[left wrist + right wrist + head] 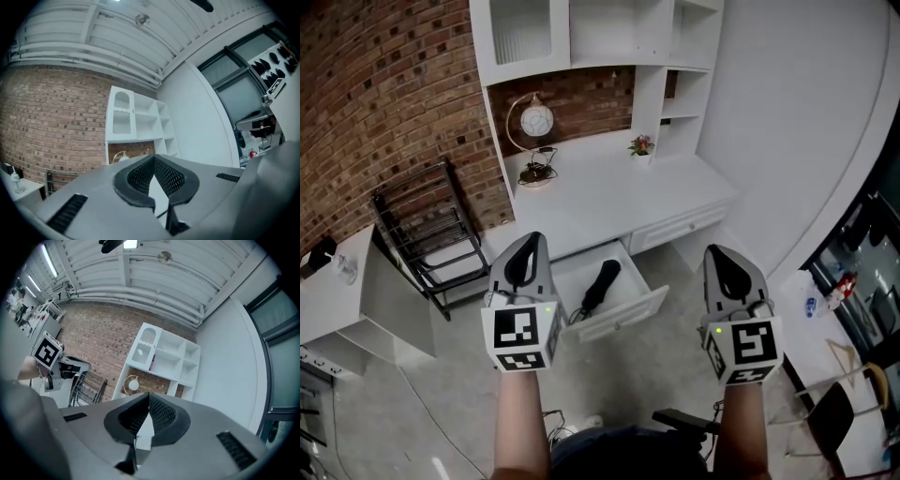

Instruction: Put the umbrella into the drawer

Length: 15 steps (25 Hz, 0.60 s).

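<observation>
Seemingly, umbrella (602,284) lies inside open drawer (630,313), clear of its front edge.

Bright, even indoor light fills the head view, leaving the white desk (609,192) close to washed out, with only soft shadow in the recess under its shelves. Both gripper views are fisheye pictures with black corners and bowed lines, and a ceiling lamp (130,243) glares at the top of the right one. The grey bodies of the left gripper (153,157) and right gripper (149,394) look soft up close, while the brick wall (51,122) is sharper.
</observation>
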Available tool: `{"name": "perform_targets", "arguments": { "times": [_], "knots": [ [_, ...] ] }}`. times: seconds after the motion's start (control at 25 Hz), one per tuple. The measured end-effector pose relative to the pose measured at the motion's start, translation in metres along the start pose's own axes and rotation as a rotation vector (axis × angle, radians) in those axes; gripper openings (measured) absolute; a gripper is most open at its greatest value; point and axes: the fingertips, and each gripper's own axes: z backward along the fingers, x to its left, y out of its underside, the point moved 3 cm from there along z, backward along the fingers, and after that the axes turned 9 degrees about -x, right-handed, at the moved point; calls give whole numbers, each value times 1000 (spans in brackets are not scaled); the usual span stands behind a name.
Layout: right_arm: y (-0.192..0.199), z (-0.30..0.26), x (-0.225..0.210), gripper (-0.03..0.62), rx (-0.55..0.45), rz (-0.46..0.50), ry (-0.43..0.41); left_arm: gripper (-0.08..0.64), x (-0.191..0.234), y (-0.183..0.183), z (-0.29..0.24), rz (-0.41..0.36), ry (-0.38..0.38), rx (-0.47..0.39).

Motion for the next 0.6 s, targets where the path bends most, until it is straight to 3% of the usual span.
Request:
{"name": "perform_targets", "arguments": {
  "times": [0.6],
  "knots": [
    [-15,29,-17,0,-62,17,21,0,-22,-34,20,-96,-34,-39]
  ]
}}
